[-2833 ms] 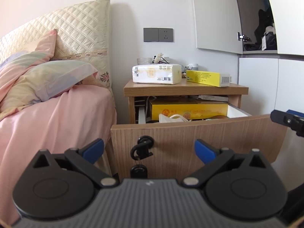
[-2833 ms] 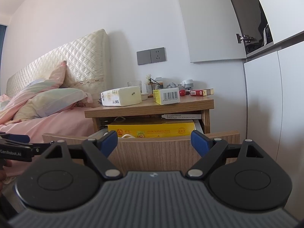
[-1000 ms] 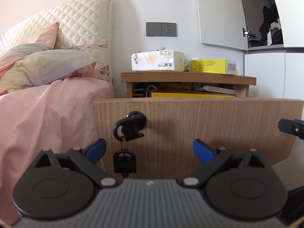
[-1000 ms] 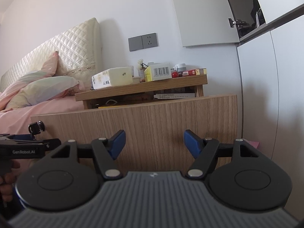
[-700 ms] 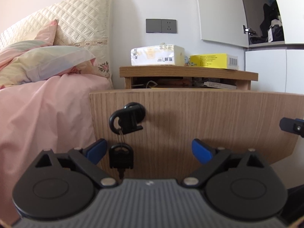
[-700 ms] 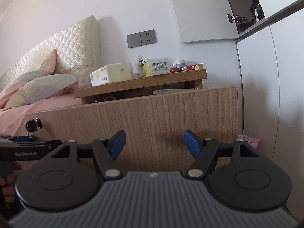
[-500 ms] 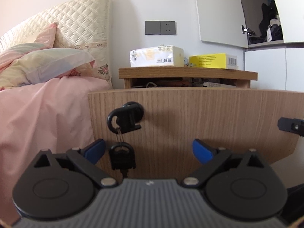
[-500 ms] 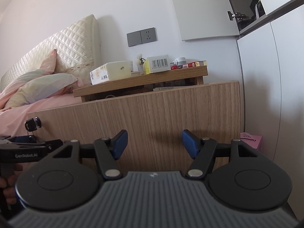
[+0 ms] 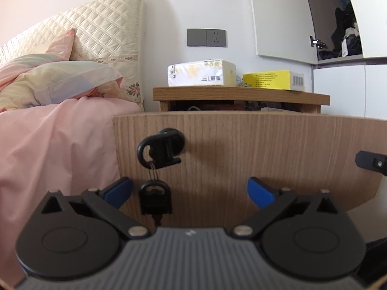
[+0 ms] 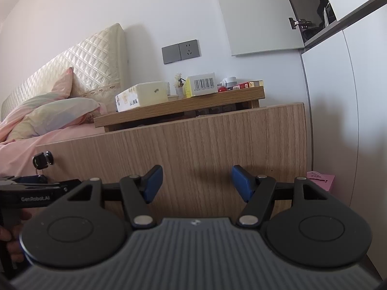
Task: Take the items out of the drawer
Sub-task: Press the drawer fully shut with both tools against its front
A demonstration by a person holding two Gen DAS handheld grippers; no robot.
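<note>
Left gripper [image 9: 189, 191] sits low and close to the drawer [image 9: 254, 149] front, its blue-tipped fingers [image 9: 117, 191] spread wide with nothing between them. Just beside the left fingertip hangs a black key [image 9: 156, 199], dangling on a ring from a second black key [image 9: 160, 148] seated in the lock near the panel's left edge.

Over on the right, the right gripper [image 10: 196, 182] is also spread apart and empty, its blue pads [image 10: 152, 181] aimed squarely at the same panel [image 10: 193, 145] from low down. The other gripper's black body [image 10: 36, 191] pokes in at the left of this view, with part of a hand [image 10: 12, 236] wrapped around its handle.

The drawer front itself is a broad slab of light wood with vertical grain, pulled forward from the bedside table [image 9: 239, 95] and filling the middle of both views. From this low angle its contents are almost wholly hidden; only a dark gap with hints of clutter shows between the panel's top edge and the tabletop.

Up on the table: a pack of tissues [image 9: 200, 73] in pale wrapping and a yellow box [image 9: 273, 79] with a barcode. A bed [image 9: 55, 130] with pink cover lies left, a grey wall socket [image 9: 206, 37] above.
</note>
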